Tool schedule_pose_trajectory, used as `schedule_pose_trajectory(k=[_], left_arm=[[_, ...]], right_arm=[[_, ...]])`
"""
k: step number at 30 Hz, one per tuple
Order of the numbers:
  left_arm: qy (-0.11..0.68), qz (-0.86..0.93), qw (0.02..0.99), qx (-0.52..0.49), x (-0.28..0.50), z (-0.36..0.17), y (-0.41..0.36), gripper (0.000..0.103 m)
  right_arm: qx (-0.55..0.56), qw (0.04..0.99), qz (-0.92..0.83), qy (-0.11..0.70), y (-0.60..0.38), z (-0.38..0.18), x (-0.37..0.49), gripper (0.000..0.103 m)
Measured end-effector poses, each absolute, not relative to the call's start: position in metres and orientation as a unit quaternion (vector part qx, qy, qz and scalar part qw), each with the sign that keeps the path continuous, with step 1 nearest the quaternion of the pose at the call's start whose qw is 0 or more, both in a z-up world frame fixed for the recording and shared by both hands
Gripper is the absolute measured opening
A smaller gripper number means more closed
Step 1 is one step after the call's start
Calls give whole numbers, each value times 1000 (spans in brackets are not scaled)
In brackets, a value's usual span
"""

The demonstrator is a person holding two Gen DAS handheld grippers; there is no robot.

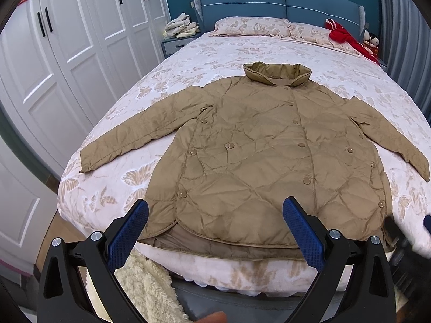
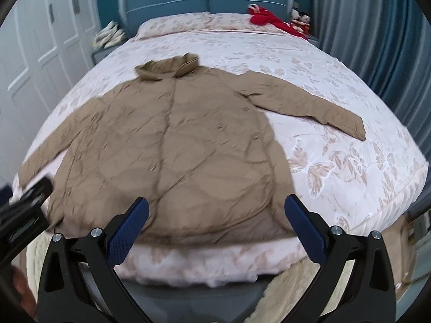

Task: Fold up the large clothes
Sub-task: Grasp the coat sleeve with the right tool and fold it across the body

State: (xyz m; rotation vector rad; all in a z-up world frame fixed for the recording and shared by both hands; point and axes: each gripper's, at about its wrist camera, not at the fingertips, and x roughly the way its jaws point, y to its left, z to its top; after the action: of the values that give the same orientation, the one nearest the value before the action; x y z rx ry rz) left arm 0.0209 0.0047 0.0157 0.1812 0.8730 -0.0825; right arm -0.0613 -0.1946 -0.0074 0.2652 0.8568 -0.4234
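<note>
With the jacket (image 1: 258, 156) spread flat on the bed (image 1: 215, 51) and both the left hand-held gripper (image 1: 215, 215) and right hand-held gripper (image 2: 215, 215) wide and empty, a shallow pinch could slip off the slick quilting.

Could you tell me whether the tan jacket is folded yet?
Not yet: the jacket lies spread flat on the bed, both sleeves stretched outward.

Tan jacket (image 1: 250, 156) flat on bed (image 1: 204, 53); left tool (image 1: 215, 212) spread wide.
</note>
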Motion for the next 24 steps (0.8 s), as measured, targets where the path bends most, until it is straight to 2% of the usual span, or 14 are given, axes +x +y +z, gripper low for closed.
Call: schedule_pose_trajectory(k=[5, 11, 19, 24], left_arm=[[418, -41, 903, 89, 35, 9, -4, 98], [418, -41, 903, 90, 73, -7, -31, 98], [425, -34, 900, 89, 131, -30, -67, 98], [433, -24, 898, 81, 155, -40, -69, 98]], right_arm=[[231, 861, -259, 371, -314, -22, -53, 98], [265, 826, -355, 349, -447, -54, -27, 98], [348, 773, -399, 348, -548, -127, -2, 98], [370, 758, -420, 336, -574, -147, 3, 92]])
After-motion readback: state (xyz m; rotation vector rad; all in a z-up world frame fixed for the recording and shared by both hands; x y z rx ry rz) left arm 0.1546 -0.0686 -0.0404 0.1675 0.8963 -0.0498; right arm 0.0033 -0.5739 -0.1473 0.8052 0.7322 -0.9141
